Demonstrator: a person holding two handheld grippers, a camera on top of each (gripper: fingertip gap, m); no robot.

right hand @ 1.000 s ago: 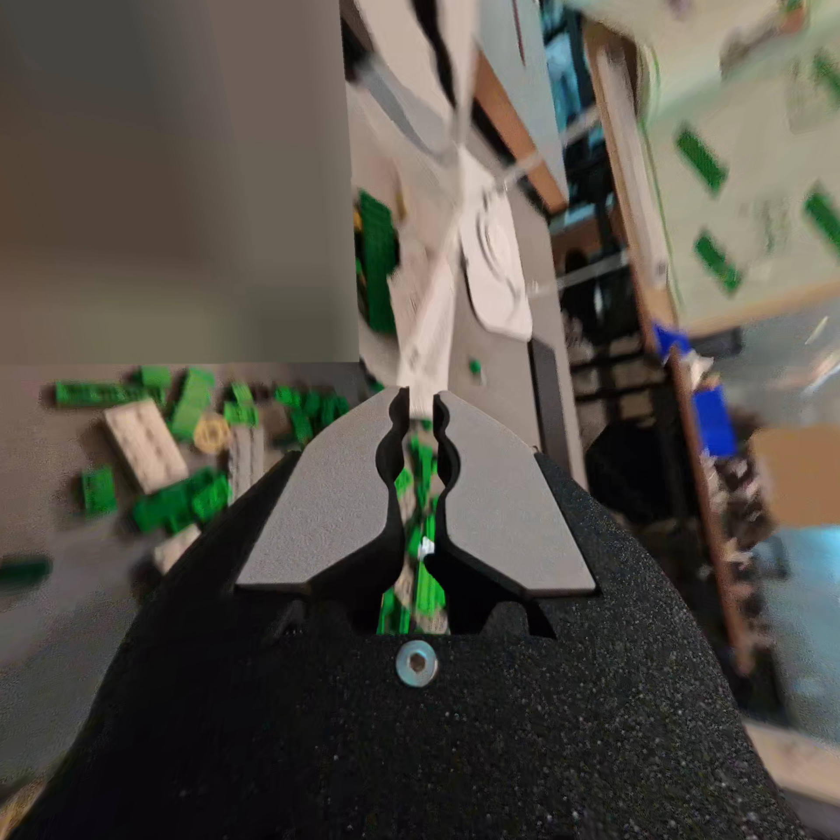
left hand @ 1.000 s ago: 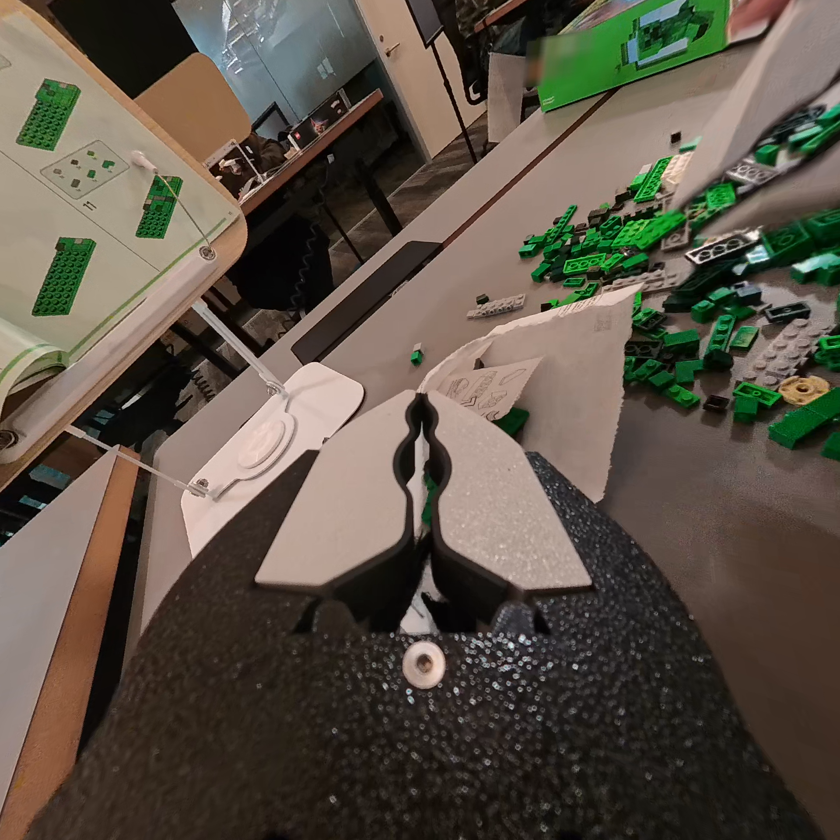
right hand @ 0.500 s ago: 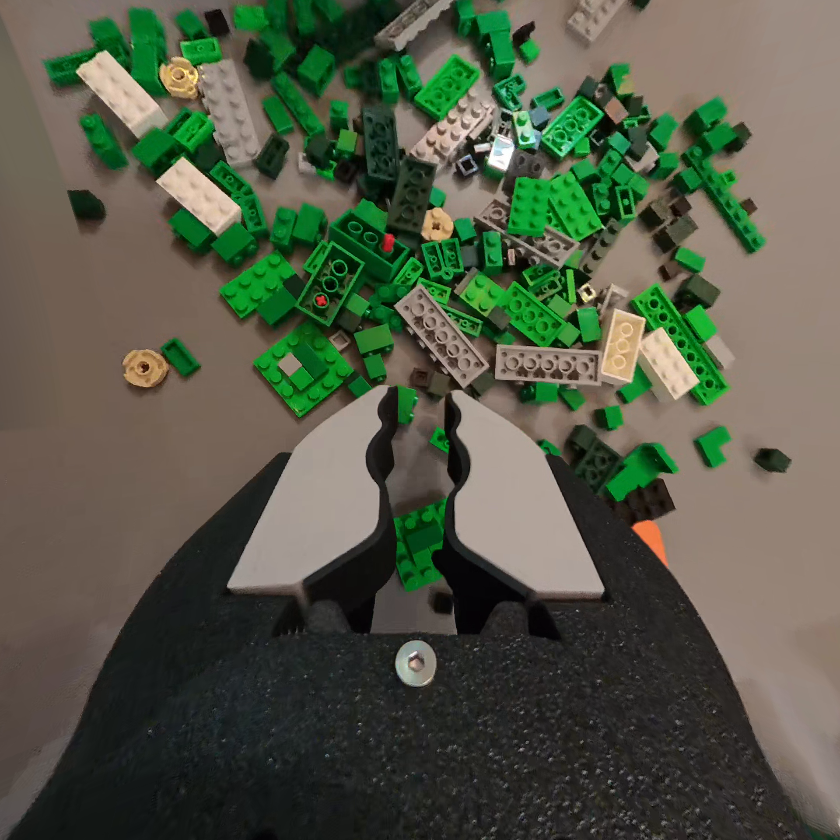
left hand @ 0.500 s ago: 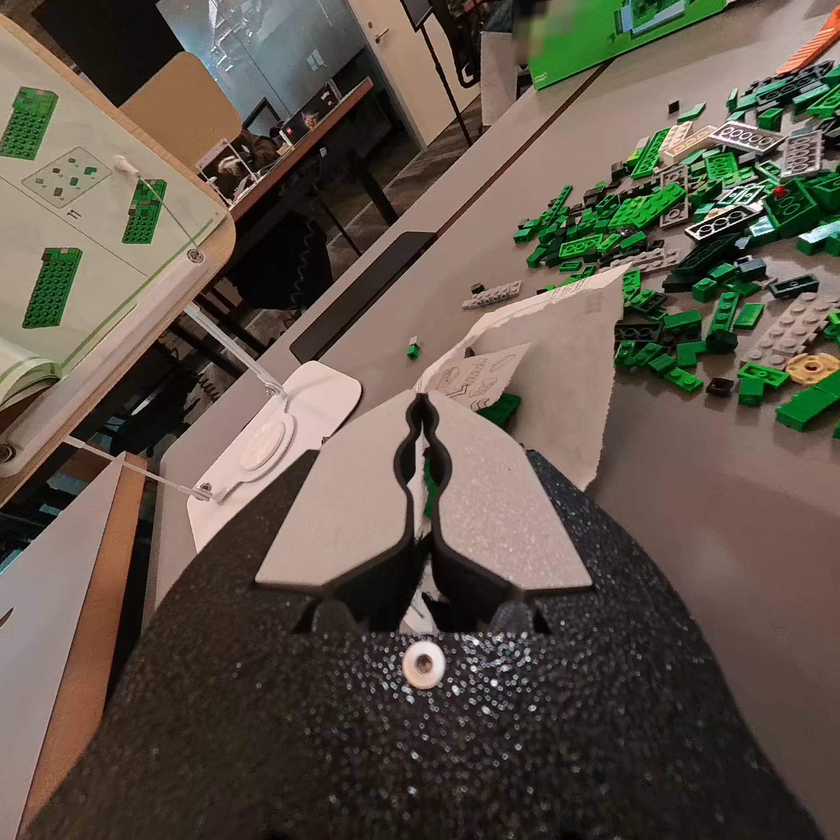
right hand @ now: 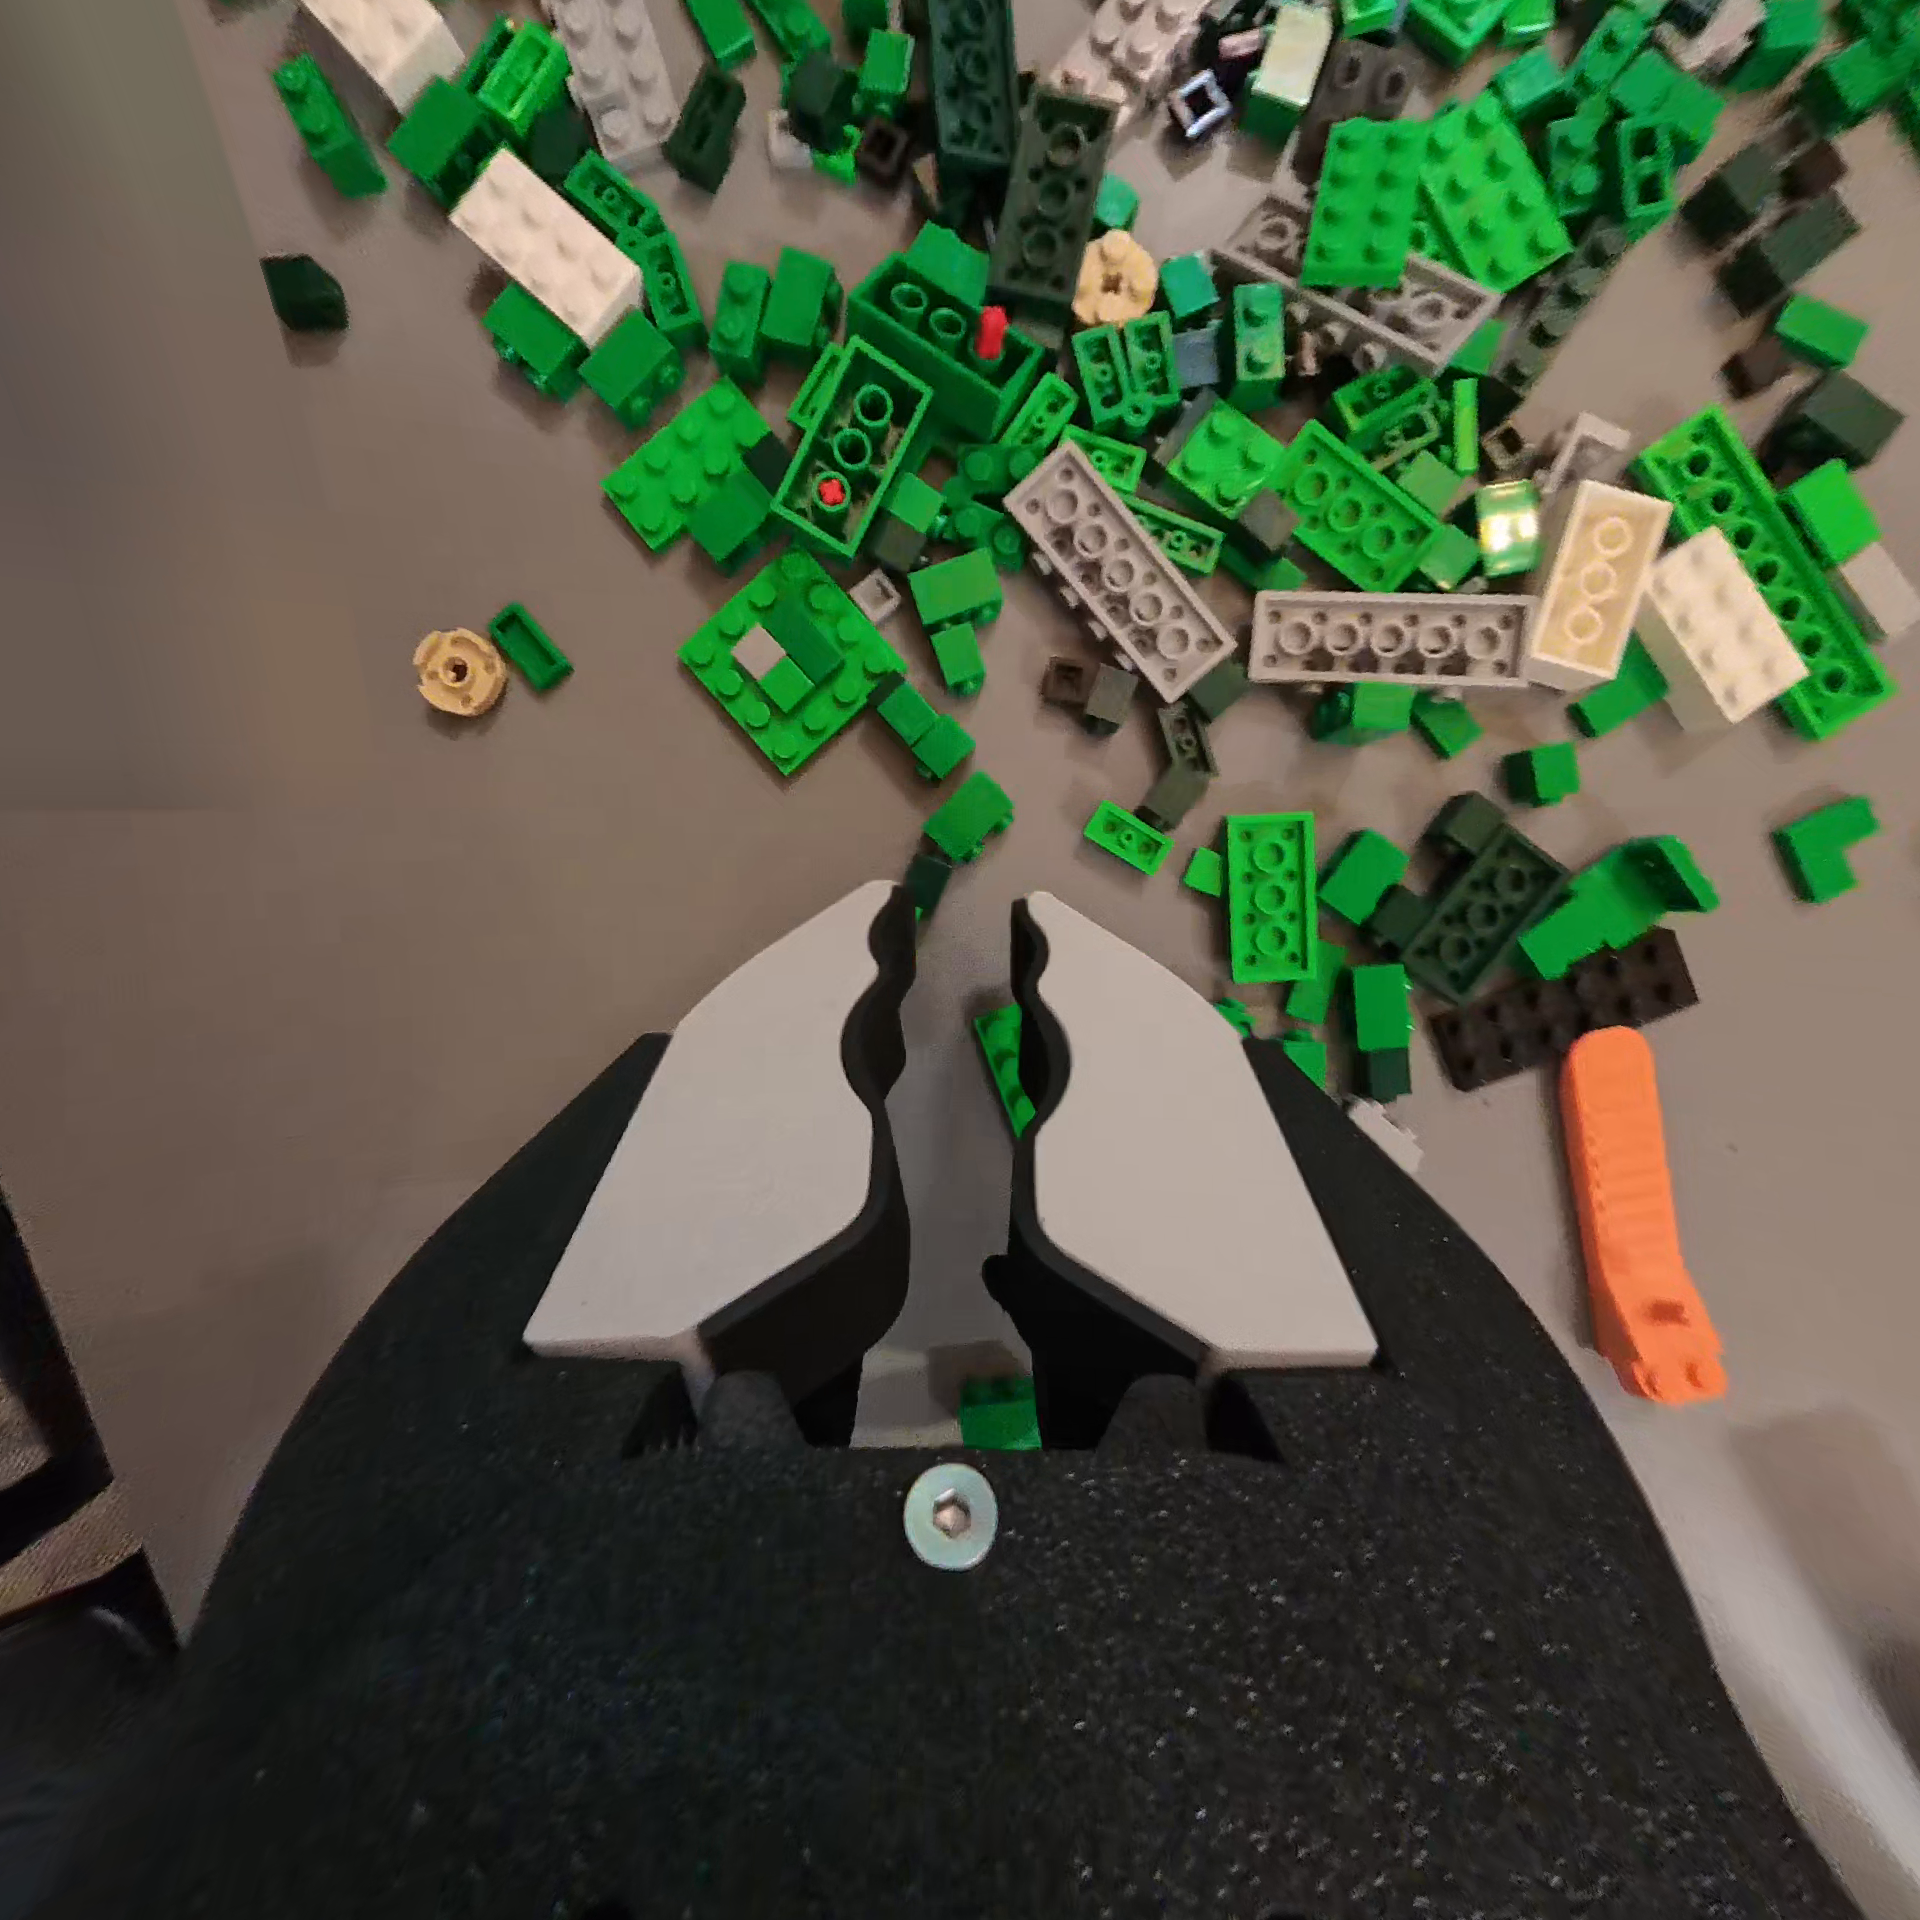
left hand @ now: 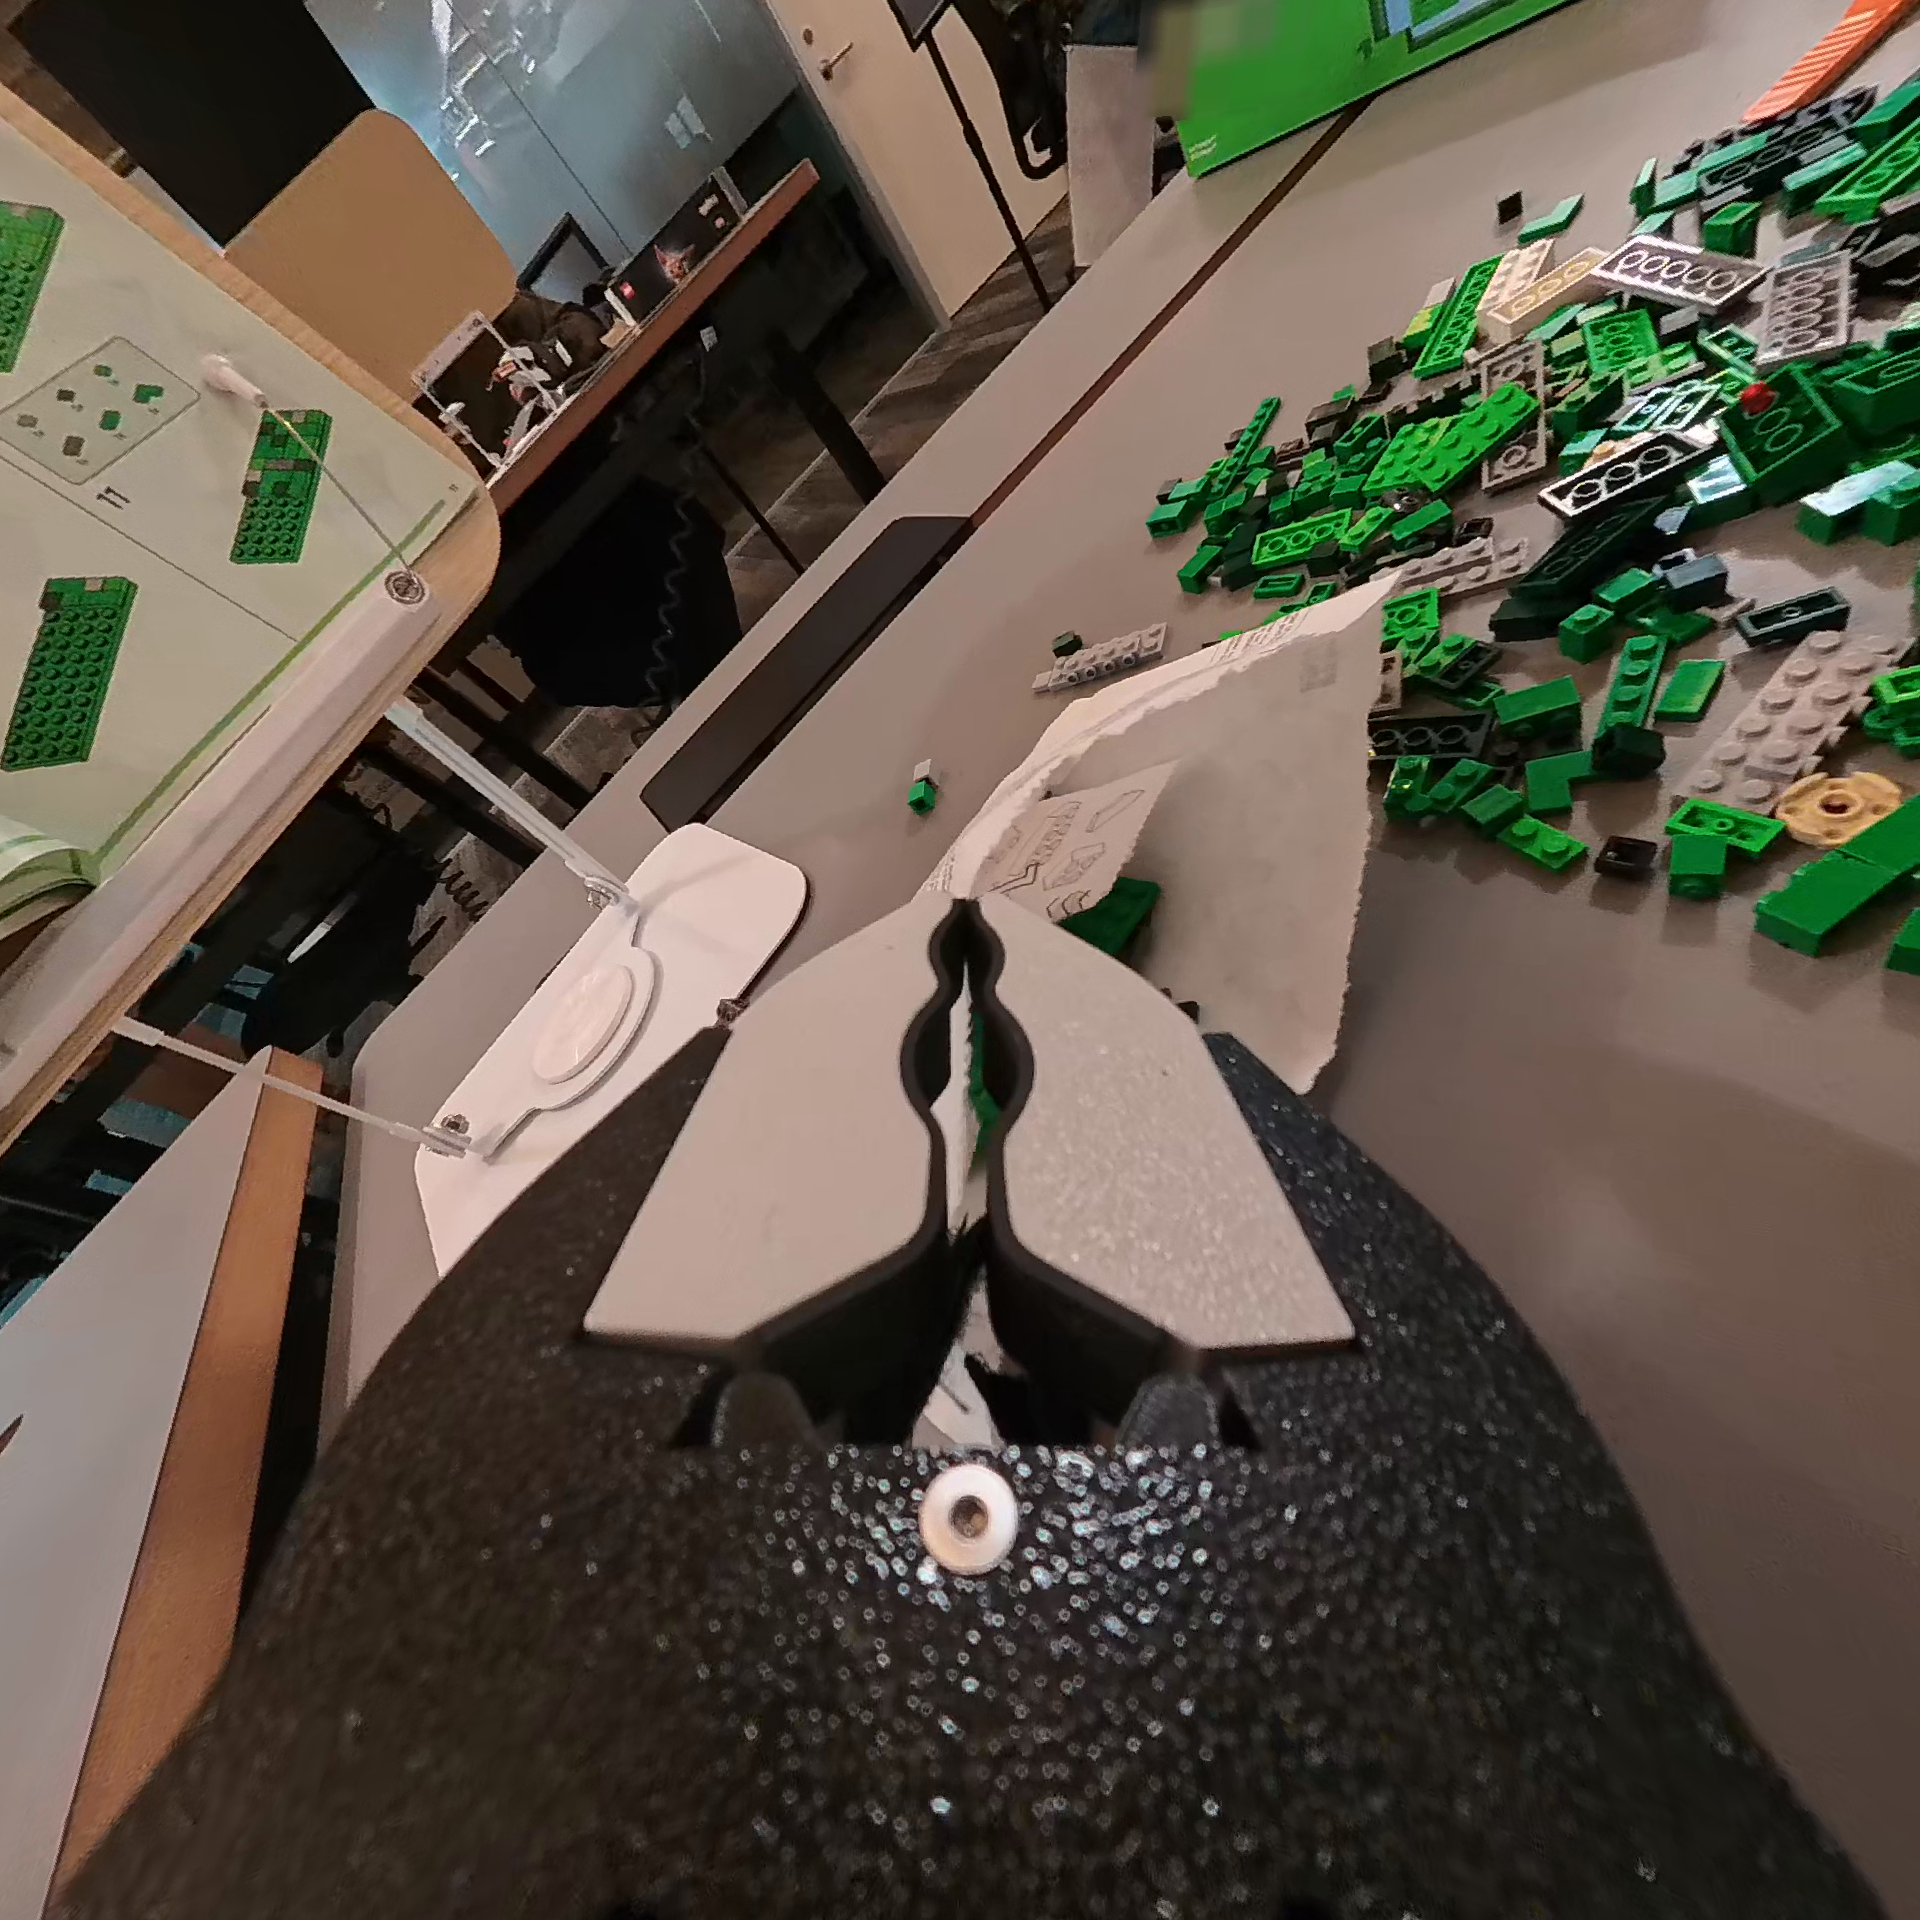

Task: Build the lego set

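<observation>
My left gripper [left hand: 961, 916] is shut, low over the grey table [left hand: 1558, 1195], beside a torn white paper bag [left hand: 1247, 831]. A green plate [left hand: 1117, 914] lies under the bag's edge, and green shows through the gap between the fingers; I cannot tell whether it is gripped. My right gripper [right hand: 966, 904] is open and empty, pointing down at the near edge of a pile of loose green, grey and white bricks [right hand: 1143, 468]. A small green brick [right hand: 971, 816] lies just beyond its tips. The pile also shows in the left wrist view [left hand: 1662, 520].
An instruction booklet [left hand: 156, 520] sits on a stand with a white base [left hand: 623, 987] to the left. A green box [left hand: 1351, 62] stands at the far end. An orange brick separator [right hand: 1631, 1216] lies right of the right gripper. A tan round piece [right hand: 459, 673] lies apart at the left. The left gripper's tips are roughly 35 cm from the right gripper's.
The right gripper swung from facing the booklet stand to looking down on the brick pile, moved closer to it and opened wider. The left gripper stayed shut and barely moved.
</observation>
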